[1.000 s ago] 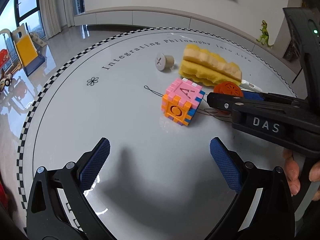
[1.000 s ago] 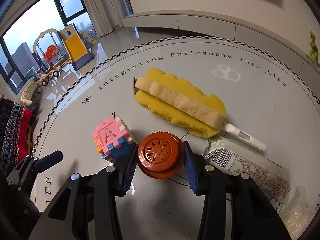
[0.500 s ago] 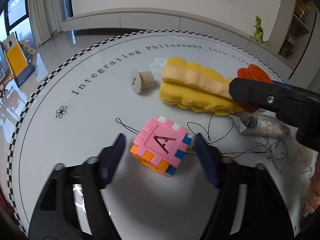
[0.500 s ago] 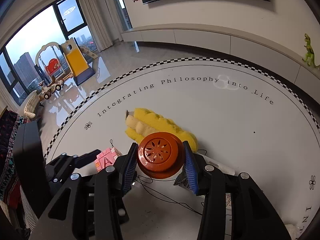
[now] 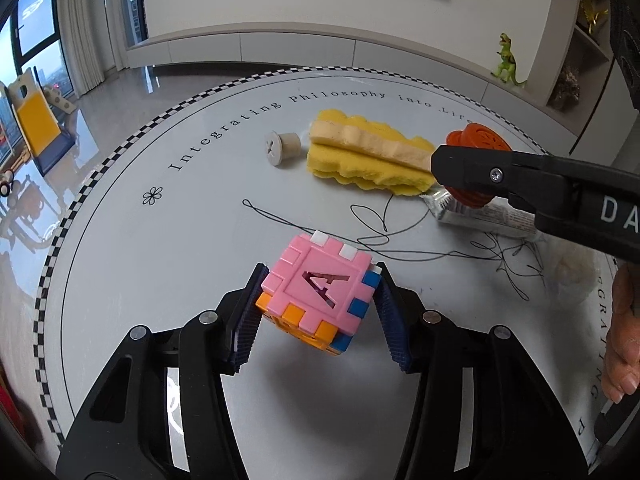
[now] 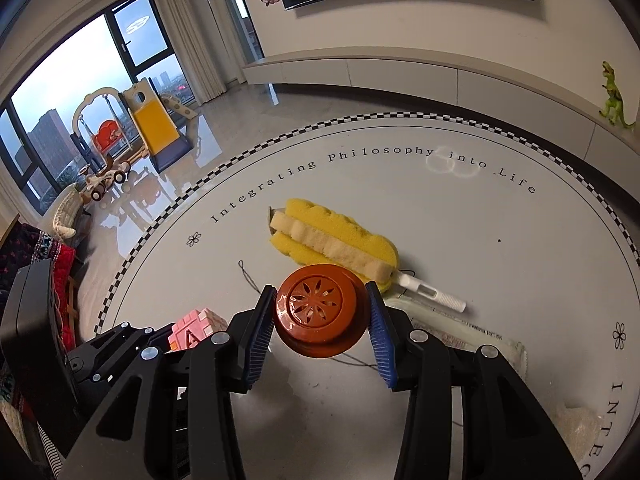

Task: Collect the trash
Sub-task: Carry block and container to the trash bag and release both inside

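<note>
Left wrist view alone gives me the grey screw plug [image 5: 282,148] lying left of the yellow sponge brush [image 5: 370,156]; from the right wrist it is hidden behind the sponge, I think. I count one foam letter cube [image 5: 320,294], clenched in my left gripper [image 5: 318,312] above the table [image 5: 160,264], and one orange cap [image 6: 320,314], grasped by my right gripper [image 6: 320,320]. The one brush lies with its white handle [image 6: 432,292] pointing near-right, its long axis running far-left to near-right.
</note>
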Tool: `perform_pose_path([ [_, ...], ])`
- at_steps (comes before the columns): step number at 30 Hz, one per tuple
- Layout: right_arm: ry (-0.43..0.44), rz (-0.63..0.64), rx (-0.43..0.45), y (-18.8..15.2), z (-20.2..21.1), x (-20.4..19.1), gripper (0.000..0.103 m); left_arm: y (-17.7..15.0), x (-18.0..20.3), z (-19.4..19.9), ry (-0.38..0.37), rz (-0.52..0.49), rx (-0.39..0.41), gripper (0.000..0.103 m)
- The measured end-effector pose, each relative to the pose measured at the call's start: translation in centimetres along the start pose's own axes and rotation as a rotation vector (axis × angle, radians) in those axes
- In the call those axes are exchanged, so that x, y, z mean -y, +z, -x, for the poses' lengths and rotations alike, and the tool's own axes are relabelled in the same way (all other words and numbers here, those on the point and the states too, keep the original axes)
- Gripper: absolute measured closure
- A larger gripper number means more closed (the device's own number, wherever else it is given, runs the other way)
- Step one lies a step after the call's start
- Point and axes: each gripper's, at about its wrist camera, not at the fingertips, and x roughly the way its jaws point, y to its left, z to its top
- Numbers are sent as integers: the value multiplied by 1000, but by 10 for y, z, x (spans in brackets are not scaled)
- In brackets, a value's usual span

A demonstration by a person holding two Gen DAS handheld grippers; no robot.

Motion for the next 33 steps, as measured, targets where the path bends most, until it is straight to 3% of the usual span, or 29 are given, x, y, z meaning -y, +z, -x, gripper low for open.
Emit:
perform_pose_path([
  [14,38,55,-52,-68,46,-58,57,-76,-16,79,15,68,8,51],
  [22,87,139,-58,-106,77,-113,57,-128,-42,132,88,129,37,51],
  [33,218,262,-94,-167,99,-207,57,-209,-89,192,184,228,63,51],
])
